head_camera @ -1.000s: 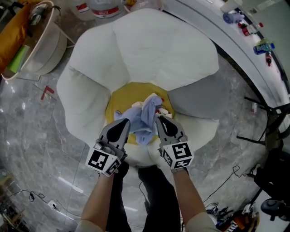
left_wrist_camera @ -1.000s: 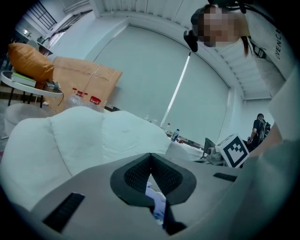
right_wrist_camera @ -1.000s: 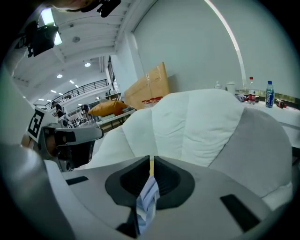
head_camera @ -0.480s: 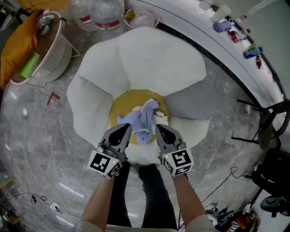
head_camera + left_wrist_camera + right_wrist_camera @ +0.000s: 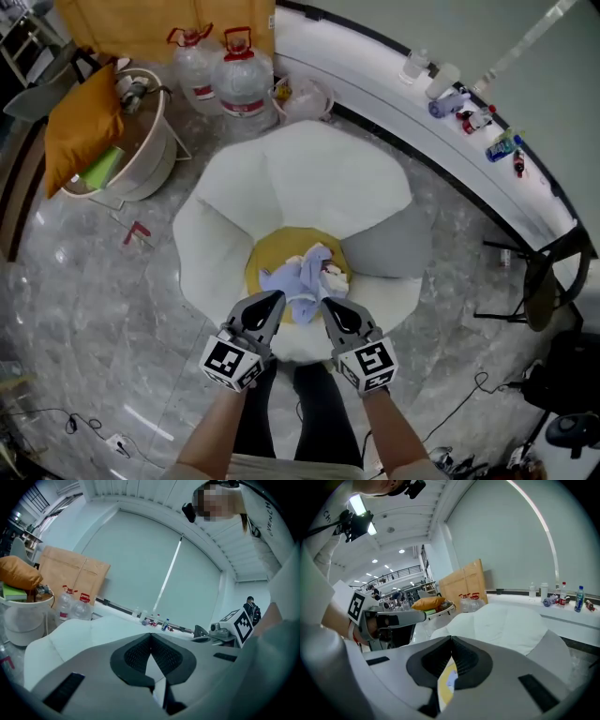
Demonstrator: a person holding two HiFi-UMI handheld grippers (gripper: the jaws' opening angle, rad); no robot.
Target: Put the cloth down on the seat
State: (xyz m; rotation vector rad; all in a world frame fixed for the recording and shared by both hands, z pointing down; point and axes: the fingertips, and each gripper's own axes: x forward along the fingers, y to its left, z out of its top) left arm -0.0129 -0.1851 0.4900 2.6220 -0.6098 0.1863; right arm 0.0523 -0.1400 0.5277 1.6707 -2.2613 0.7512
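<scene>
— What are the two claws doing?

— Both are clenched on nothing. The left gripper point(image 5: 151, 635) has its dark pads point(image 5: 136, 656) pressed tip to tip, with only white cushion showing through the slit under them. The right gripper point(image 5: 451, 639) is closed the same way, and its slit shows a sliver of yellow and pale blue.

— So where is the cloth?

— Just ahead of both tips, and neither claw holds it. The pale blue cloth point(image 5: 302, 277) lies crumpled on the yellow centre point(image 5: 265, 267) of the seat, in line with the gap between the two claws. A bit of white and red fabric point(image 5: 334, 277) sits at its edge on the right gripper's side.

— And around that?

— White petal cushions point(image 5: 328, 178) ring the yellow centre, ahead of the claws and to either side. One grey petal point(image 5: 389, 246) lies off to the right gripper's side. Beyond the far petals stand two large water bottles point(image 5: 246, 80) with red handles. Well out to the left gripper's side is a round white tub point(image 5: 141, 164) with an orange cushion point(image 5: 82, 127) on it. A curved white ledge point(image 5: 375, 61) runs past the right gripper's side, with small bottles point(image 5: 464, 108) on it. Behind the claws are the person's forearms and dark trousers point(image 5: 319, 403), over a grey marbled floor point(image 5: 75, 281).
</scene>
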